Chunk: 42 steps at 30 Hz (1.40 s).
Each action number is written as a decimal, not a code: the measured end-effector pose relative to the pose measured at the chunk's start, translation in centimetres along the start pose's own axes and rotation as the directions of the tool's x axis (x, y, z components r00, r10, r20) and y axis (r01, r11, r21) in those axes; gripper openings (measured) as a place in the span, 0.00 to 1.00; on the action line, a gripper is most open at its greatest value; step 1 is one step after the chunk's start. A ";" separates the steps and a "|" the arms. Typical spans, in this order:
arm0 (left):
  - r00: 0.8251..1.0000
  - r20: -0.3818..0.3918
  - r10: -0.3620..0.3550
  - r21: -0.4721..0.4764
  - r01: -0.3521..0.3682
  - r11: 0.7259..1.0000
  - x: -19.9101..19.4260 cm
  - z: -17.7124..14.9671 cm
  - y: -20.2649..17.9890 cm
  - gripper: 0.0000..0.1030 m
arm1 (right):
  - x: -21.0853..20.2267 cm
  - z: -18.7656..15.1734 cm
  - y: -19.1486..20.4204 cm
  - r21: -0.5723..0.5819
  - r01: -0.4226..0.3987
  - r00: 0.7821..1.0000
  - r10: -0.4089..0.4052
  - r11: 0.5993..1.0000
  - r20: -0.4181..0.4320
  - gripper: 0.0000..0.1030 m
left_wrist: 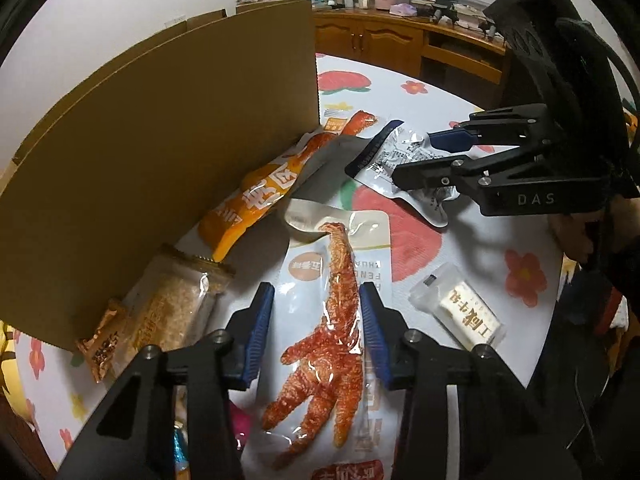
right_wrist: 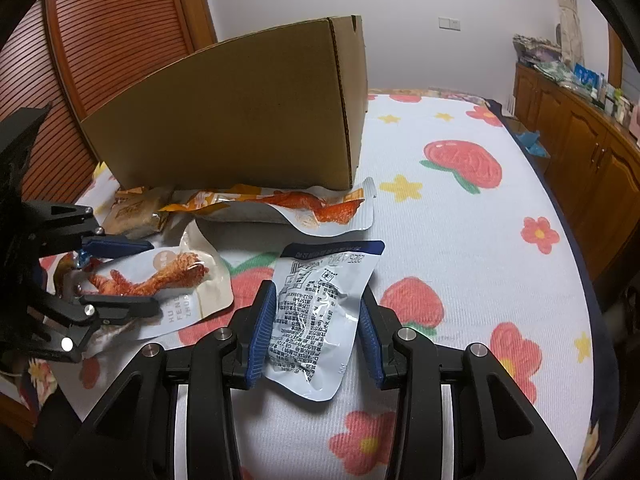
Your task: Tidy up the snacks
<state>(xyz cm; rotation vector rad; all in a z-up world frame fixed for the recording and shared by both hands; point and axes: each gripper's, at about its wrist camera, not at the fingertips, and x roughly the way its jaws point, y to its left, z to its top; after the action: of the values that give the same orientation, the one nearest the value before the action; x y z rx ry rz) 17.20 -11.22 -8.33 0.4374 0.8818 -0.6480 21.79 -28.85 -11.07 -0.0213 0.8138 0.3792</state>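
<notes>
Two snack packets lie flat on a surface covered by a white cloth printed with strawberries and flowers (right_wrist: 460,240), each framed by its own pair of fingers. The left gripper (left_wrist: 317,332) has its blue-padded fingers (left_wrist: 256,336) spread open on either side of a white plastic pouch showing a red-orange chicken foot (left_wrist: 332,320). The pouch's long axis runs straight away from the gripper, toes toward the camera and shank pointing to the far end, so the fingers straddle its narrow width and seem not to press it. The right gripper (right_wrist: 316,334) is likewise open, its fingers (right_wrist: 262,332) flanking a crinkled silver-white foil packet with black print and a dark blue top band (right_wrist: 320,312). That packet also lies lengthwise along the fingers' direction, blue band farthest away. The left wrist view shows the same gripper (left_wrist: 412,160) over the foil packet (left_wrist: 396,156), to the right of and beyond the chicken-foot pouch. A large open brown cardboard box (right_wrist: 240,120) stands behind both packets, past an orange pouch (left_wrist: 256,196) leaning at its base, and is the likely destination. Each hand is nearest its own packet, so closing across the short axis looks like the natural grasp. The box lies forward and left of the right gripper, and directly left of the left one.
</notes>
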 end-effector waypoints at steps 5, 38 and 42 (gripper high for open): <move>1.000 -0.017 -0.022 -0.022 0.021 1.000 0.7 0.5 0.3 0.50 | 0.0 0.0 0.0 0.000 0.000 1.000 0.000 1.000 0.000 0.38; 0.981 0.187 0.048 -0.163 -0.017 0.986 -3.9 -0.1 1.1 0.37 | -0.2 -0.1 0.3 -0.014 0.010 1.000 -0.010 1.000 -0.001 0.38; 0.975 0.214 0.060 -0.182 -0.021 0.983 -4.5 0.3 1.6 0.37 | -0.8 -0.2 0.7 -0.034 0.030 0.999 -0.030 0.999 0.013 0.35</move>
<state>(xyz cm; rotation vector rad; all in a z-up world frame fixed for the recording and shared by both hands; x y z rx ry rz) 16.41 -8.70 -4.35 0.2171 0.7122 -0.5618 20.90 -28.48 -10.48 -0.0626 0.7938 0.3645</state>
